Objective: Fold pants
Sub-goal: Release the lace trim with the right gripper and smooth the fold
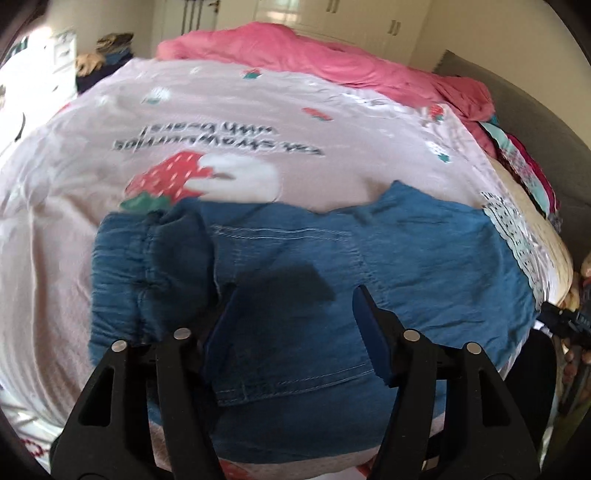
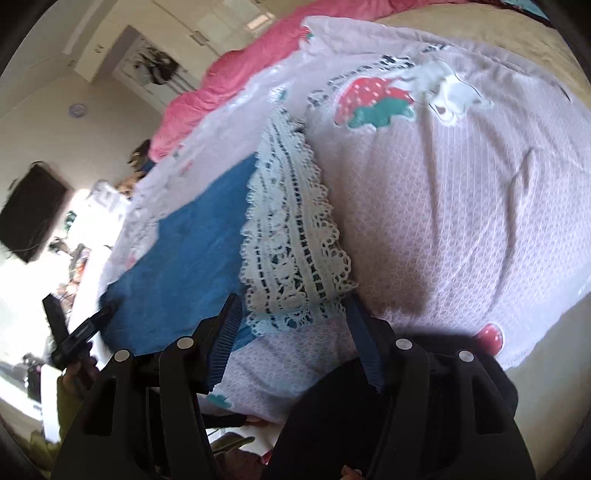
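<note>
Blue denim pants lie folded on a pale pink strawberry-print bedspread, with the gathered waistband at the left and a white lace hem at the right. My left gripper hovers open over the pocket area, with nothing pressed between its blue pads. In the right wrist view the lace hem lies just ahead of my right gripper, which is open above it. The blue cloth stretches away to the left. The other gripper shows at that view's left edge.
A crumpled pink duvet lies along the far side of the bed. A pile of colourful clothes sits at the right by a grey headboard. White wardrobe doors stand behind. A dark screen hangs on the wall.
</note>
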Available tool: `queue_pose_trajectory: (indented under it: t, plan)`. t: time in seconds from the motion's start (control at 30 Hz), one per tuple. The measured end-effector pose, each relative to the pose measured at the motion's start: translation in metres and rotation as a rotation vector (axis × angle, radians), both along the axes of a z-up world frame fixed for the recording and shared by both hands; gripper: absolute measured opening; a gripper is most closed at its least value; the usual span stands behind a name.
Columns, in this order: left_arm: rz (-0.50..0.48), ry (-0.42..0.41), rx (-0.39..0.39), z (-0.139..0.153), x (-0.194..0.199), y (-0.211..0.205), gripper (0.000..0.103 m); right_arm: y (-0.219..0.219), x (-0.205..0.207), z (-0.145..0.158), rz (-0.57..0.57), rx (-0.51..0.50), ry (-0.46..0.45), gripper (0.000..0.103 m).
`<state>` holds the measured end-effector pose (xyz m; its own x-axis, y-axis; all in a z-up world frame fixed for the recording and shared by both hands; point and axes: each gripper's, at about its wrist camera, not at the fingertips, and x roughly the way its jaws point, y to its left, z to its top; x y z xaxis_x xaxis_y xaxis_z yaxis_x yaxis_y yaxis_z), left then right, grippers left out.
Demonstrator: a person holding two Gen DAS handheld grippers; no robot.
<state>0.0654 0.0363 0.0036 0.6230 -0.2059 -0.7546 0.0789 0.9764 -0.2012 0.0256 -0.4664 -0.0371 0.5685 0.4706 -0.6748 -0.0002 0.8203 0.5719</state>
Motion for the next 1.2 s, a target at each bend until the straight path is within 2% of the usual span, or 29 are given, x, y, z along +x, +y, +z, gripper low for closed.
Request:
queue_pose_trajectory:
  t: [0.1,0.23,0.3,0.33,0.37,0.4,0.43,0.53,0.6,0.7,0.9,0.93,0.97,1.0,1.1,1.2]
  plan:
    - [0.007,0.003,0.005,-0.003,0.002,0.004,0.051,-0.004,0.000,-0.005,-0.082,0.054,0.012,0.063]
    - [0.008,-0.001,-0.008,-0.003,0.001,0.007,0.050,0.001,0.004,-0.004,-0.098,0.047,0.006,0.064]
    - [0.013,0.000,-0.012,-0.003,0.000,0.009,0.048,0.006,0.006,-0.003,-0.072,0.038,-0.001,0.055]
    - [0.015,0.000,-0.014,-0.002,-0.001,0.010,0.047,0.007,0.008,-0.002,-0.061,0.026,-0.006,0.042]
    - [0.018,0.000,-0.022,-0.002,-0.001,0.012,0.045,0.009,0.008,0.000,-0.039,0.026,-0.022,0.024]
    - [0.020,0.002,-0.030,-0.002,0.000,0.015,0.044,0.012,0.006,0.003,-0.015,0.037,-0.039,0.023]
    - [0.024,0.003,-0.039,-0.002,0.000,0.018,0.041,0.016,0.003,0.007,-0.008,-0.008,-0.054,0.022]
    - [0.034,0.005,-0.058,-0.002,0.000,0.025,0.036,0.031,-0.005,0.022,0.039,-0.199,-0.102,0.021]
    - [0.030,0.004,-0.055,-0.002,-0.001,0.025,0.035,0.031,-0.009,0.021,0.038,-0.256,-0.090,0.023]
    - [0.028,0.002,-0.047,-0.003,-0.001,0.024,0.035,0.034,-0.004,0.003,0.039,-0.327,-0.022,0.029]
    - [0.016,0.002,-0.045,-0.004,-0.001,0.024,0.035,0.024,-0.004,0.001,0.031,-0.334,0.007,0.042]
    - [0.014,0.002,-0.043,-0.004,-0.002,0.024,0.035,0.022,-0.006,0.004,0.026,-0.336,0.009,0.048]
    - [0.013,0.001,-0.037,-0.004,-0.002,0.023,0.035,0.019,-0.008,0.005,0.010,-0.350,0.010,0.058]
    - [0.013,0.001,-0.033,-0.004,-0.003,0.022,0.035,0.017,-0.010,0.006,-0.005,-0.366,0.011,0.063]
    - [0.005,0.000,-0.032,-0.003,-0.004,0.019,0.040,0.009,-0.019,0.013,-0.026,-0.362,-0.008,0.064]
    - [-0.006,-0.005,-0.018,-0.003,-0.005,0.015,0.045,0.012,-0.024,0.023,-0.042,-0.441,-0.043,0.064]
